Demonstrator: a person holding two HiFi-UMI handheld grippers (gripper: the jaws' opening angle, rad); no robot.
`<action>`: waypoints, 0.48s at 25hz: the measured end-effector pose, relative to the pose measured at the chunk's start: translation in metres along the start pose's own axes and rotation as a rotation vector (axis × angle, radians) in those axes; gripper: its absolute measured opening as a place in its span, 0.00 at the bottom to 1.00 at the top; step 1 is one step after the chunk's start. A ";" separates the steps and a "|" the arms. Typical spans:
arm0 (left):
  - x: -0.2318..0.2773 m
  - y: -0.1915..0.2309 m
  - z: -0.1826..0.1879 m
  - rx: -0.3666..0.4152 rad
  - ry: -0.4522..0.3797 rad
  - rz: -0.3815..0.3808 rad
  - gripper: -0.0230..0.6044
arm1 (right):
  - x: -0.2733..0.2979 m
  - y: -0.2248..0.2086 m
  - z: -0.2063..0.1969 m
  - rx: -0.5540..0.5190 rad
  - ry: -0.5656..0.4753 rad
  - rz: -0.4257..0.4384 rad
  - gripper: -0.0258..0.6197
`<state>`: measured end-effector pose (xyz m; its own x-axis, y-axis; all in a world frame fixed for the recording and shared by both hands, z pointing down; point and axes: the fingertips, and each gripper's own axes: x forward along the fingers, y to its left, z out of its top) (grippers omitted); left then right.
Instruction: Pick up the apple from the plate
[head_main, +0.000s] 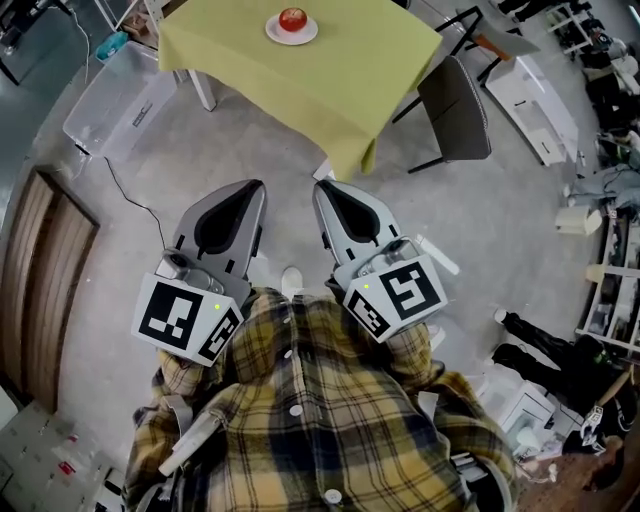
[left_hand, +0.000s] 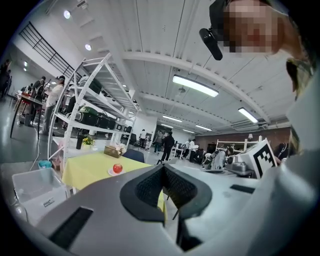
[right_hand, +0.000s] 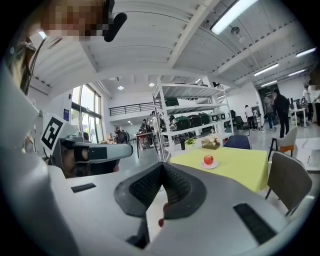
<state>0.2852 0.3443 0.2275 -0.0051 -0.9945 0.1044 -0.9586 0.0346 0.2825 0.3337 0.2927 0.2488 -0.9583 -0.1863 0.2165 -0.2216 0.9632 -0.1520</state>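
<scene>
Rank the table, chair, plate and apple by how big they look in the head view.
1. table
2. chair
3. plate
4. apple, a little smaller than the plate under it

No readable text, labels, numbers or signs

Ahead of the yellow-and-dark plaid shirt (head_main: 330, 400) with white buttons (head_main: 295, 409), the grey left gripper (head_main: 252, 190) and right gripper (head_main: 322, 190) bear black-and-white marker cubes (head_main: 185, 318).

tabletop (head_main: 340, 90): covered by yellow cloth (head_main: 230, 50) | plate (head_main: 300, 40): white, on the cloth, bearing a red apple (head_main: 292, 19) | small box (right_hand: 210, 144): behind plate, at far edge
</scene>
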 end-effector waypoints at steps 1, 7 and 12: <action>0.004 0.011 0.005 0.003 0.000 -0.005 0.05 | 0.011 -0.001 0.003 0.000 -0.001 -0.004 0.03; 0.023 0.070 0.027 0.012 0.015 -0.040 0.05 | 0.076 -0.004 0.022 0.007 -0.007 -0.036 0.03; 0.030 0.111 0.037 0.026 0.043 -0.069 0.05 | 0.119 -0.004 0.025 0.023 0.000 -0.064 0.03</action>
<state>0.1683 0.3143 0.2268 0.0729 -0.9892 0.1269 -0.9634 -0.0370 0.2655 0.2160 0.2619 0.2511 -0.9421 -0.2473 0.2265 -0.2864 0.9447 -0.1598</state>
